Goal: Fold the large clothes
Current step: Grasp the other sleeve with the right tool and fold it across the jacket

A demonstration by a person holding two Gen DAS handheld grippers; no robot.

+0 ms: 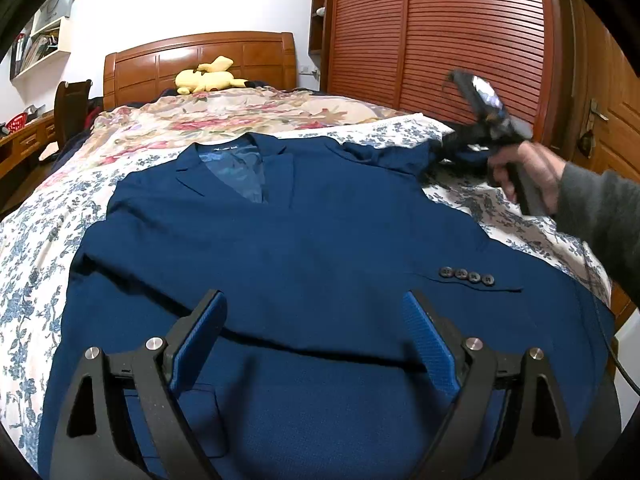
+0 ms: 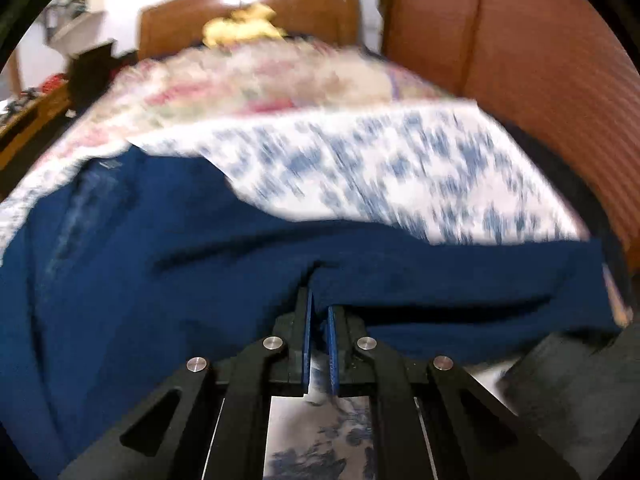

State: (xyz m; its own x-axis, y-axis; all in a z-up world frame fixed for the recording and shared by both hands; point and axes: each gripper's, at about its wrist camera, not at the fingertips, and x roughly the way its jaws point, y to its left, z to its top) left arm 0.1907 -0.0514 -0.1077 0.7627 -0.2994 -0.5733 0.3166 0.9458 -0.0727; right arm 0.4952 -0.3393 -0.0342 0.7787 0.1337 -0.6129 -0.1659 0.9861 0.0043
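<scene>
A dark blue suit jacket point(image 1: 300, 232) lies face up on the bed, collar toward the headboard, with one sleeve folded across its front and cuff buttons point(image 1: 466, 275) showing. My left gripper point(image 1: 316, 312) hovers open over the jacket's lower part, nothing between its blue pads. At the jacket's far right shoulder, a hand holds my right gripper point(image 1: 444, 148). In the right wrist view that gripper point(image 2: 318, 300) is shut on a raised fold of the jacket point(image 2: 160, 260). This view is blurred.
The bed carries a blue-flowered sheet point(image 1: 400, 132) and a red-flowered quilt point(image 1: 224, 112). A yellow plush toy point(image 1: 208, 78) lies by the wooden headboard point(image 1: 200, 56). A slatted wardrobe point(image 1: 440, 32) and a door stand on the right, a desk and chair point(image 1: 72, 108) on the left.
</scene>
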